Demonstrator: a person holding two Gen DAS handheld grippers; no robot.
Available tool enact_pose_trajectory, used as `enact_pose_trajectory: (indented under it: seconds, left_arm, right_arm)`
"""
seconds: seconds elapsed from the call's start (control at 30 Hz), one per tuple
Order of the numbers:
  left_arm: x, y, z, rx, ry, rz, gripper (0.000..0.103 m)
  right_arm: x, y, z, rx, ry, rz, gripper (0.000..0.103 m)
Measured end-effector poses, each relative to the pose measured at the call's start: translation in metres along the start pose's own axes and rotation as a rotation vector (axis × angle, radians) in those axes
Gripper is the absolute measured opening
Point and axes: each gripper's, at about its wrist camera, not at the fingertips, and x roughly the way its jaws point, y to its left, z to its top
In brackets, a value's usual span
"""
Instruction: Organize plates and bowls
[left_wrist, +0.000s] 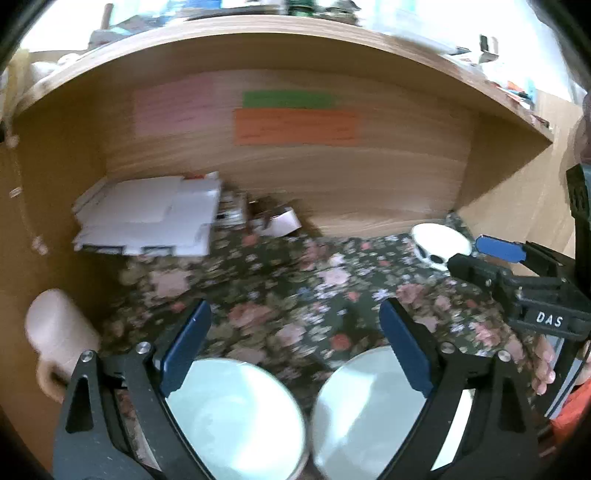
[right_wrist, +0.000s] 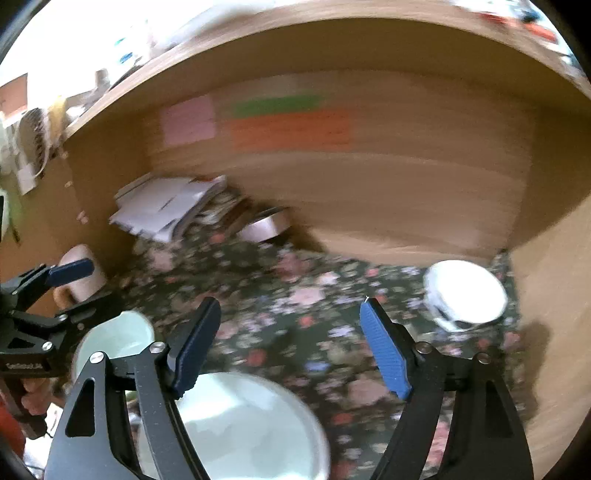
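Floral tablecloth covers the desk inside a wooden alcove. Left gripper and right gripper: jaws apart, empty.

Blurred fisheye views, bright above and dim inside the alcove

Motion smear softens the floral cloth and back panel; the white bowl glares, edges curve strongly, corners vignette black, daylight washes out the top.
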Motion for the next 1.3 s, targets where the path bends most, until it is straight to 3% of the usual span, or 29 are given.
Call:
enact_pose_trajectory:
  seconds: [0.33, 0.53, 0.87, 1.03, 1.3]
  left_arm:
    - [0.052, -0.041, 0.036, 0.000, 0.072, -0.083, 0.093]
    - [0.084, -0.062, 0.054, 0.028, 0.090, -0.092, 0.095]
    - [0.152, -0.091, 0.074, 0.094, 0.184, -0.092, 0.095]
    - [0.178, -0.095, 0.082, 0.096, 0.203, -0.088, 0.095]
    - [0.219, -0.107, 0.080, 0.114, 0.269, -0.096, 0.095]
  right_arm:
    - [0.011, -0.070, 0.008, 0.057, -0.016, -0.166, 0.080]
    - [0.030, -0.118, 0.008, 0.133, 0.026, -0.238, 0.080]
    - [0.085, -0.188, -0.008, 0.285, 0.145, -0.303, 0.080]
    - [0.111, -0.206, -0.016, 0.340, 0.225, -0.286, 0.059]
    - [0.124, -0.213, -0.025, 0.323, 0.247, -0.365, 0.052]
